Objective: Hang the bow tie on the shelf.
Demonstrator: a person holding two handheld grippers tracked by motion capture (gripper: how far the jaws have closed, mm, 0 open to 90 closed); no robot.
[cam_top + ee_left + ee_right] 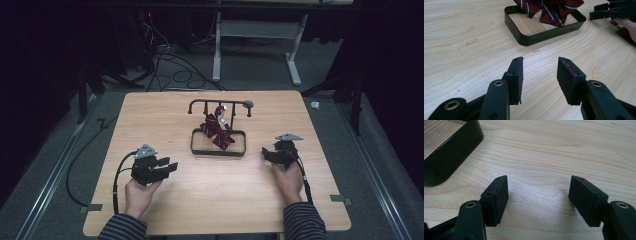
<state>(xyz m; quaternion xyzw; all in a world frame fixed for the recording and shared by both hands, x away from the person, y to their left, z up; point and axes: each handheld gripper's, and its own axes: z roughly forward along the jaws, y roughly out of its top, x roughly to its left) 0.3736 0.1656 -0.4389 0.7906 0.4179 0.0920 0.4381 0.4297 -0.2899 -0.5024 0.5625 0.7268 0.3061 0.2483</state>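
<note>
Seen from the high view: a light wooden table (165,200) filling the middle of the frame, grey floor and loose cables behind it at the top. At the table's centre, a dark rounded-rectangle tray (218,148) with an arched rack (220,103) rising from its far side. Draped from the rack down into the tray, a dark red necktie (218,131) with pale stripes — bunched, its ends lying inside the tray.

Lower left of that frame: the left gripper (169,166), held in a hand (138,194) with a striped sleeve (122,229), pointed toward the right and well apart from the tray. Lower right: the right gripper (266,153), gripped by the other hand (289,179), pointed left toward the tray's right end, near it but not touching.

In the left gripper view: jaws spread wide over bare wood, nothing between them; a reddish smear on the inner edge of the jaw at frame right. Tray (541,37) at upper centre, the necktie (551,11) hanging into it; the right gripper (599,12) at the upper right corner.

In the right gripper view: jaws spread wide too — empty, only wood grain (539,157) between. Tray corner (451,152) at upper left.
</note>
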